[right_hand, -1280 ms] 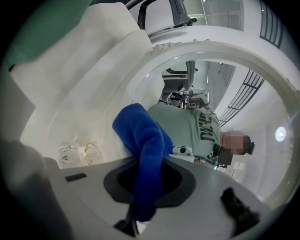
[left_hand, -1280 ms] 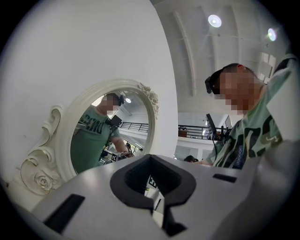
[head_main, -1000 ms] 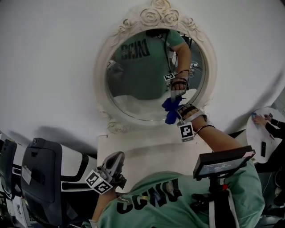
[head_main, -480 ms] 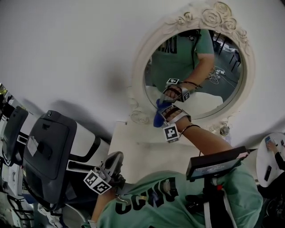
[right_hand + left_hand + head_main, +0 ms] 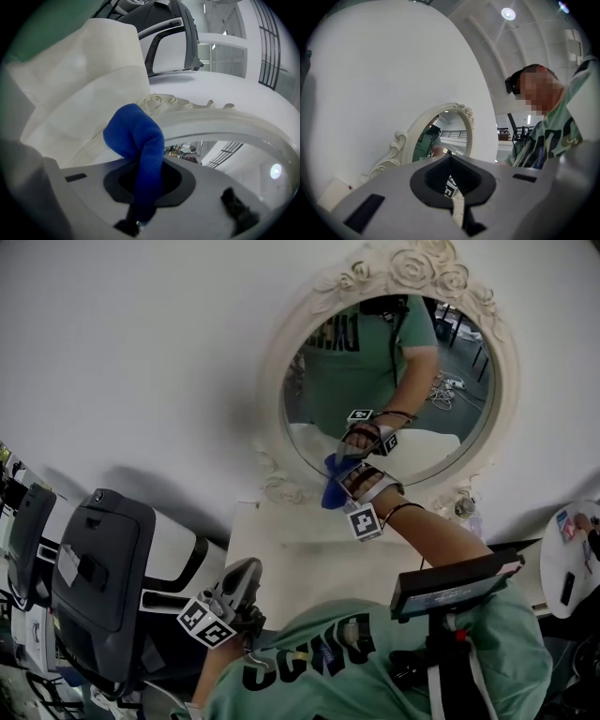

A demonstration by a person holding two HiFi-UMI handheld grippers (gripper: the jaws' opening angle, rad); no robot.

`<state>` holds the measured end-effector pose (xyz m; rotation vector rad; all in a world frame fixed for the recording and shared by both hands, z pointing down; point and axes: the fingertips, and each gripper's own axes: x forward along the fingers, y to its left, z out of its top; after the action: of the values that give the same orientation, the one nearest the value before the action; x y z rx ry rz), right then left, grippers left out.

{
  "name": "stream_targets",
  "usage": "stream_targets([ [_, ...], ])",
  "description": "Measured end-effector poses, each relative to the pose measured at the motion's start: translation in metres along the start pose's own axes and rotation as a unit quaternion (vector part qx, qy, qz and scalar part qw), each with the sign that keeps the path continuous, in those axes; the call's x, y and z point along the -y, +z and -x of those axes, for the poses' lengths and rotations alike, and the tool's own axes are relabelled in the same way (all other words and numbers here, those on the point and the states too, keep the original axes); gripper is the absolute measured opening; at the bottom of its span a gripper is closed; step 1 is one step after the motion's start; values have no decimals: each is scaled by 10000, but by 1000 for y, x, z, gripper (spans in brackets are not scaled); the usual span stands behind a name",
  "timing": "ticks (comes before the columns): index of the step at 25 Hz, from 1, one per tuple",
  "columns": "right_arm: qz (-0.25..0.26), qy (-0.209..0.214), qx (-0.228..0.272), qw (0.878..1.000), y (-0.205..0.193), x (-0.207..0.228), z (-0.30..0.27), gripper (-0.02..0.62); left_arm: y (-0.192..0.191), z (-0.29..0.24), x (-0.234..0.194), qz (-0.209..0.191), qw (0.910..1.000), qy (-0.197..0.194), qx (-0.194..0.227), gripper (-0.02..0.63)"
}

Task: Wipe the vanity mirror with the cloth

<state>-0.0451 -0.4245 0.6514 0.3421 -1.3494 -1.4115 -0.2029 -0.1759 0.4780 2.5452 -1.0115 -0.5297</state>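
Against a white wall point(image 5: 141, 352), the right gripper point(image 5: 349, 480) clamps the blue cloth point(image 5: 332, 491) at seven o'clock on the vanity mirror point(image 5: 270, 399), while the left gripper point(image 5: 246, 574) sits closed and empty.

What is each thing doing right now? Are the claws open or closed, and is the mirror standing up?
vanity mirror: standing upright against the wall.
cloth: bunched and bent over, pinched in the right claw, at the mirror's lower left edge.
right claw: shut on the cloth.
left claw: shut, nothing in it, held low, away from the mirror.
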Motion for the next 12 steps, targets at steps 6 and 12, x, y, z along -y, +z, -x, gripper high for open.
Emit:
stream_targets([
  [6,-158,387,-615,9972,-83,-61,43,49,-12,-38,8,113,9984,-476,-274,0],
  [12,-661,939,-1413,9833,-169,-118,94,48,-26,-76,30,170,9936,-1025,-445,0],
])
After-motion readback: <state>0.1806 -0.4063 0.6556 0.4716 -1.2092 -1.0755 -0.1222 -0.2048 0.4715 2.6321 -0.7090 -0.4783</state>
